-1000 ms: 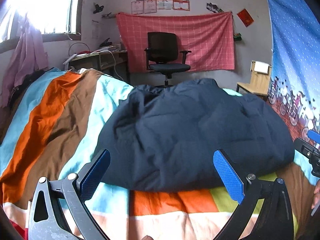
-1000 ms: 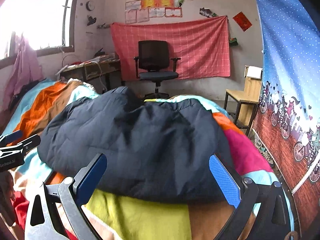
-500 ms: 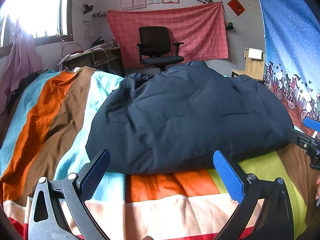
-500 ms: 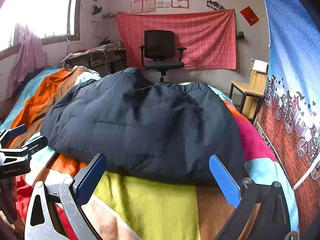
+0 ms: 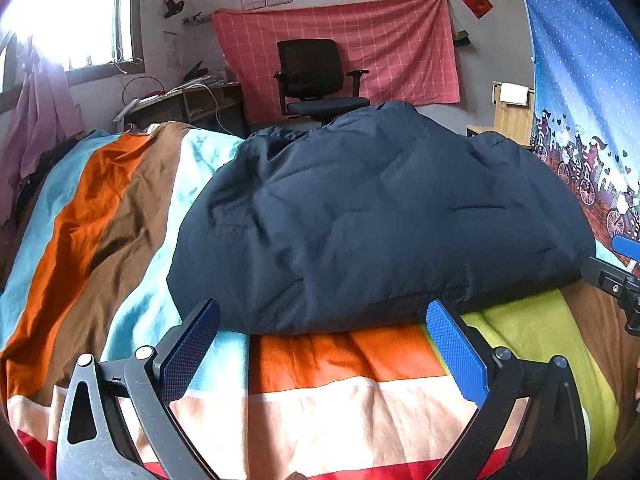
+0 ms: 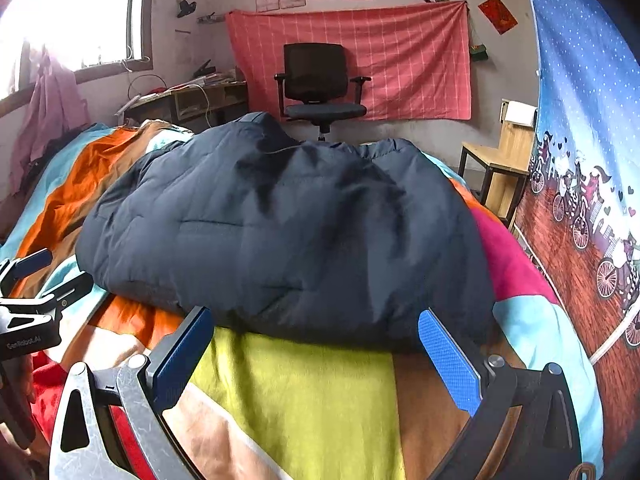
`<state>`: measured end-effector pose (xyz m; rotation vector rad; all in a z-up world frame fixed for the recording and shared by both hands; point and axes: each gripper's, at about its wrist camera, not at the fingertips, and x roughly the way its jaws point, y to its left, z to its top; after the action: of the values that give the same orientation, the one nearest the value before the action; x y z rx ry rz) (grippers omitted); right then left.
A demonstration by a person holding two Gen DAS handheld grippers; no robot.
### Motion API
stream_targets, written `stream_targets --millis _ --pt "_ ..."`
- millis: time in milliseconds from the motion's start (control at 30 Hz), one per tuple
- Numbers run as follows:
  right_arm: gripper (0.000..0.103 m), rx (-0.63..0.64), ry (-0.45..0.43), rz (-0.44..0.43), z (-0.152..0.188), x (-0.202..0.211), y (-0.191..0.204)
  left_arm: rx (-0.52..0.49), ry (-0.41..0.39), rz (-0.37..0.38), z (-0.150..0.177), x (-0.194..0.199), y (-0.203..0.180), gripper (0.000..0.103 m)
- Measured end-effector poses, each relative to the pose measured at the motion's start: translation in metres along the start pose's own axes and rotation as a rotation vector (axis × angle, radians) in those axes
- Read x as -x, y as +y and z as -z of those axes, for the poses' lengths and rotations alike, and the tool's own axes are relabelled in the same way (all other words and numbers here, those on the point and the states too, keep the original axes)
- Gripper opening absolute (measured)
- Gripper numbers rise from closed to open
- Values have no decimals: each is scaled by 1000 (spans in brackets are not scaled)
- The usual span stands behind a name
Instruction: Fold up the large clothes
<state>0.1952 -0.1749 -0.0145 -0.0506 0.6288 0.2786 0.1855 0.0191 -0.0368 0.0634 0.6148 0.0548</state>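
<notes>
- The bed (image 5: 120, 216) fills most of both views, covered by a blanket (image 6: 304, 392) in stripes of orange, brown, pale blue, yellow-green and pink.
- A dark navy padded jacket (image 5: 376, 220) lies bunched in a rounded heap on the middle of the blanket (its near hem faces both cameras).
- A black office chair (image 5: 316, 80) stands behind the bed, in front of a red checked cloth (image 6: 400, 56) on the wall.
- The left tool (image 5: 320, 354) hovers just short of the jacket's near hem, fingers spread wide, holding nothing.
- The right tool (image 6: 316, 360) sits likewise near the hem, fingers spread wide and empty.
</notes>
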Motion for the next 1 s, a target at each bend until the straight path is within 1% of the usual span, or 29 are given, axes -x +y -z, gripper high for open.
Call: stream_targets --millis 700,1000 --pt "103 -6 10 -4 1 -1 0 -25 32 0 5 -4 -2 101" --pt "103 -5 14 -3 1 -1 0 -32 25 4 5 -4 1 101"
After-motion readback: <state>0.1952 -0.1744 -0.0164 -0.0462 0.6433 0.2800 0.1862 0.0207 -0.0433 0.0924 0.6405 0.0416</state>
